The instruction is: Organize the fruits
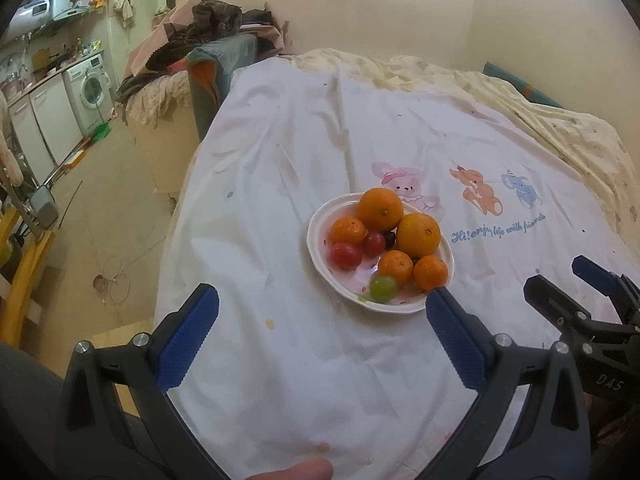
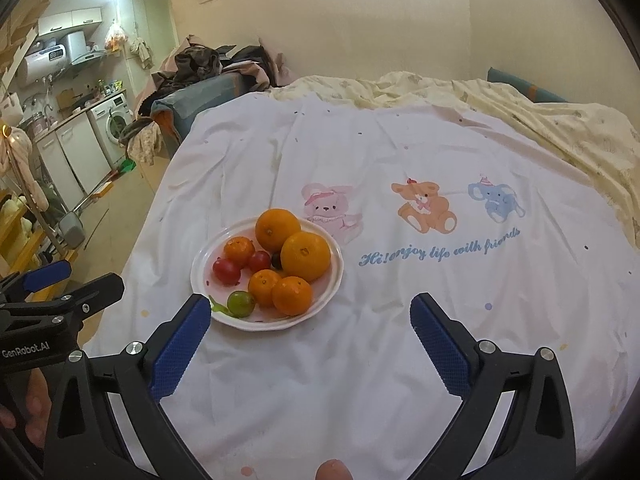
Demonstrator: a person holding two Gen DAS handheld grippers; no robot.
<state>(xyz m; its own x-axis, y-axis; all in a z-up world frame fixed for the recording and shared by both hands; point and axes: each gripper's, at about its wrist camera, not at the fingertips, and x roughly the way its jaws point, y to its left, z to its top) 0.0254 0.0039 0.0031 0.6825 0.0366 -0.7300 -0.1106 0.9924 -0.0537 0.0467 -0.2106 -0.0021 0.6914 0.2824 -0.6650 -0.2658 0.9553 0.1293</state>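
Observation:
A white plate [image 1: 320, 220] [image 2: 200, 256] sits on a white printed cloth. It holds two big oranges [image 1: 380, 208] [image 2: 306, 255], three small mandarins [image 1: 348, 231] [image 2: 292, 295], two red cherry tomatoes [image 1: 346, 256] [image 2: 226, 271], a dark grape [image 1: 389, 239] [image 2: 276, 260] and a green grape [image 1: 383, 288] [image 2: 241, 303]. My left gripper [image 1: 322, 300] is open and empty, just short of the plate. My right gripper [image 2: 310, 312] is open and empty, near the plate's front right; it also shows in the left wrist view [image 1: 560, 280].
The cloth [image 1: 304, 152] [image 2: 440, 320] carries cartoon animals [image 2: 424, 206] and blue lettering. A crumpled yellow blanket [image 2: 520, 112] lies behind. The cloth's left edge drops to the floor [image 1: 92, 216]. A kitchen with a washing machine [image 1: 90, 88] is far left.

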